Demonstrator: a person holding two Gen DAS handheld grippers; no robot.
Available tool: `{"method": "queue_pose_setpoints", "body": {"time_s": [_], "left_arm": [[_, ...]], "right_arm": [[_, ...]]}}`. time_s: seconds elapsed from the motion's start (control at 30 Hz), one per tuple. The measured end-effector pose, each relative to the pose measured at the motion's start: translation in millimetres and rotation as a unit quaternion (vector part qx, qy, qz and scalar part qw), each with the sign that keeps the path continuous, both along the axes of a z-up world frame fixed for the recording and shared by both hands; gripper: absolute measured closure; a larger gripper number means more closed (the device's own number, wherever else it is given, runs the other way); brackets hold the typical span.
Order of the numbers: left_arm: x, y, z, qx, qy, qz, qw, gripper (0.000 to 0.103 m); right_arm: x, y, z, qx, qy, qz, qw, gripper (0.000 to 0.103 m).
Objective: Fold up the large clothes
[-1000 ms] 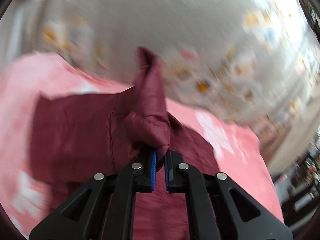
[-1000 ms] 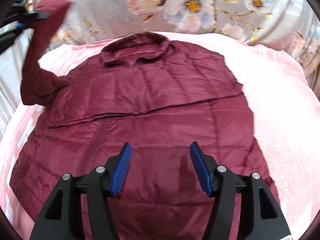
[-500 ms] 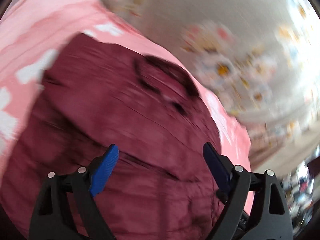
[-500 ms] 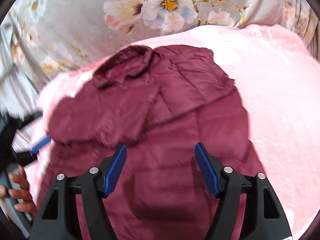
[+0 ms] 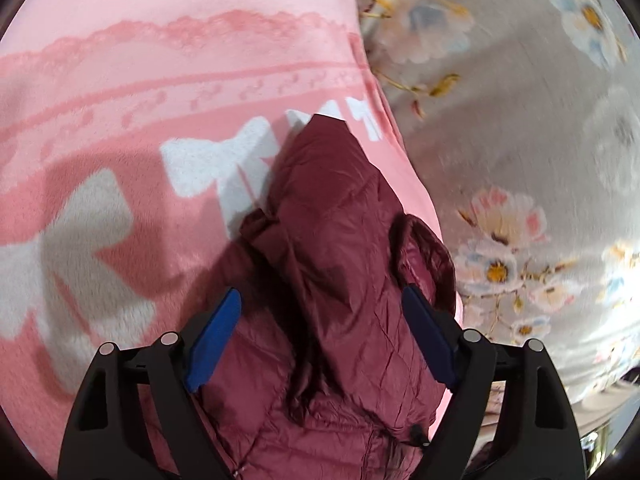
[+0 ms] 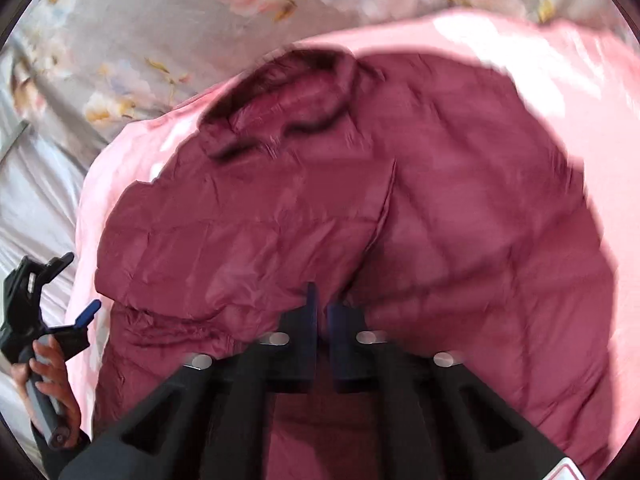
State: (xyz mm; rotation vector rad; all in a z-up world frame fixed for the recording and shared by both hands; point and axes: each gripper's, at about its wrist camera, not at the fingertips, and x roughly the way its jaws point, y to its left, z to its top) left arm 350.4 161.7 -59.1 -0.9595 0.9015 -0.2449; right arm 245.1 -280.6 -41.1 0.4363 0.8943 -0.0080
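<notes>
A maroon quilted puffer jacket (image 6: pixel 360 216) lies on a pink blanket (image 6: pixel 580 64), collar (image 6: pixel 288 92) toward the far side, both sleeves folded over the body. My right gripper (image 6: pixel 322 312) is shut on a fold of the jacket near its middle seam. My left gripper (image 5: pixel 320 328) is open and empty, hovering over the jacket's shoulder and folded sleeve (image 5: pixel 332 208). The left gripper also shows at the left edge of the right wrist view (image 6: pixel 60 300), held in a hand.
The pink blanket (image 5: pixel 120 100) with white bow prints covers the bed. A grey floral sheet (image 5: pixel 520 120) lies beyond it and also shows in the right wrist view (image 6: pixel 160 20). White bedding (image 6: pixel 28 200) is at the left.
My left gripper let go of the sleeve, which now lies across the jacket, and drew back to the jacket's side. My right gripper moved down and closed on the jacket fabric.
</notes>
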Motion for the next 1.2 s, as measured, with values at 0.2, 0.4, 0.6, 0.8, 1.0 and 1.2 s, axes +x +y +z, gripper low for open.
{"method": "queue_pose_setpoints", "body": {"time_s": [0.2, 0.4, 0.6, 0.8, 1.0, 1.2], "left_arm": [[12.9, -8.1, -1.3, -0.013, -0.004, -0.003, 0.9999, 0.024], [33.1, -30.2, -13.9, -0.002, 0.014, -0.013, 0.9998, 0.029], [47.3, -32.2, -27.9, 0.060, 0.050, -0.001, 0.9970, 0.102], [33.2, -25.0, 1.7, 0.075, -0.010, 0.011, 0.9971, 0.103], [32.2, -41.6, -8.3, 0.147, 0.003, -0.005, 0.9891, 0.103], [29.7, -43.2, -38.0, 0.165, 0.028, -0.016, 0.9858, 0.103]], "right_arm": [[8.6, -26.6, 98.7, -0.094, -0.107, -0.016, 0.990, 0.100], [20.6, -46.8, 103.1, -0.126, -0.098, -0.029, 0.987, 0.100], [12.4, -58.9, 81.5, -0.120, -0.081, -0.036, 0.989, 0.100], [8.6, -71.7, 73.5, -0.116, -0.081, -0.042, 0.989, 0.100], [5.1, -81.5, 29.8, -0.109, -0.034, -0.058, 0.992, 0.101], [-3.5, -88.3, -28.1, -0.078, 0.024, -0.063, 0.995, 0.101]]}}
